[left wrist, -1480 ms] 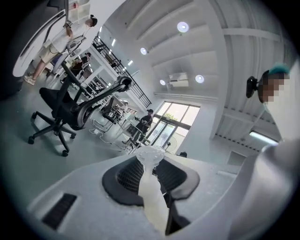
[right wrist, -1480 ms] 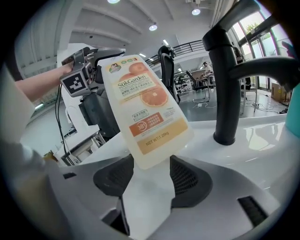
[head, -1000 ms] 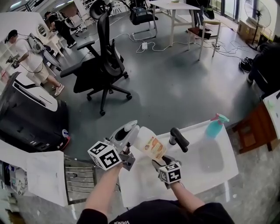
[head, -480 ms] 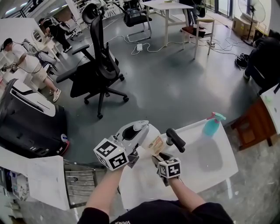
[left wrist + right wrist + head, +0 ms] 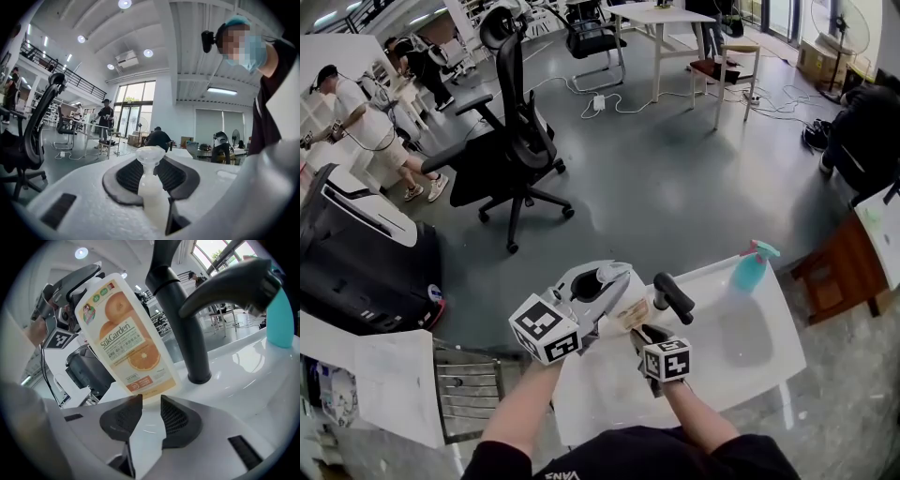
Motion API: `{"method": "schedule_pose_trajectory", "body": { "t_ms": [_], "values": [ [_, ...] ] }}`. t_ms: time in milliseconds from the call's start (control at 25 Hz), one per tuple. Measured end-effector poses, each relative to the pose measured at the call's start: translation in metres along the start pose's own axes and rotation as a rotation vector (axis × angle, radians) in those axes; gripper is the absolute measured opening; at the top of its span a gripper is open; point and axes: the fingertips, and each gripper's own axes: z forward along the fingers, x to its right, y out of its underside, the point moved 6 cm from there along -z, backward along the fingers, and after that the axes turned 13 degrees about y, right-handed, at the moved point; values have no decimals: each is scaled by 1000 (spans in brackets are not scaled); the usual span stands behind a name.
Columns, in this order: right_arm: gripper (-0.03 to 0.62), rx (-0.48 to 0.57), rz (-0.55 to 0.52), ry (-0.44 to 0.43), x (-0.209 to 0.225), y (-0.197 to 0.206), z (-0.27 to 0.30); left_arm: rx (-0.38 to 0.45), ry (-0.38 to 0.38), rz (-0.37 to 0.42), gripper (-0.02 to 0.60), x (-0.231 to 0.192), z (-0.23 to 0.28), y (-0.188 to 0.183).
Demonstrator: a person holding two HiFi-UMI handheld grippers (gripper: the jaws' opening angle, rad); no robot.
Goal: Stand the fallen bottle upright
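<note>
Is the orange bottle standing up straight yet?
Not yet. The bottle leans sideways beside the upright faucet, its neck held in the left gripper.

Head view: bottle [image 5: 630, 312] mostly hidden behind left gripper [image 5: 609, 281], only label strip showing; left gripper view: bottle body hidden below jaws, only neck and cap visible; right gripper view: label's small print too small to read; teal spray bottle [image 5: 281, 319] cut off at right edge.
</note>
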Motion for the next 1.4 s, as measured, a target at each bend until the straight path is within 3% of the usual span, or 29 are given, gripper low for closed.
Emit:
{"method": "schedule_pose_trajectory", "body": {
  "t_ms": [160, 400, 480, 560, 640, 1080, 1400],
  "values": [
    [123, 16, 0, 6, 3, 1, -6, -12, 5, 70, 95, 8, 1, 3],
    [123, 34, 1, 17, 3, 1, -21, -6, -20, 81, 97, 10, -4, 4],
    [123, 43, -2, 22, 3, 1, -26, -8, -37, 66, 138, 8, -7, 7],
    [123, 56, -5, 24, 3, -1, -32, -8, -51, 40, 217, 7, -12, 12],
    [123, 74, -11, 25, 1, -3, -39, -10, -60, 29, 248, 8, -20, 16],
    [114, 182, -132, 42, -27, -14, -85, 62, -178, -53, 258, 24, -92, 38],
    [66, 297, -145, 69, -62, -8, -125, 106, -234, -64, 257, 59, -156, 54]
  ]
}}
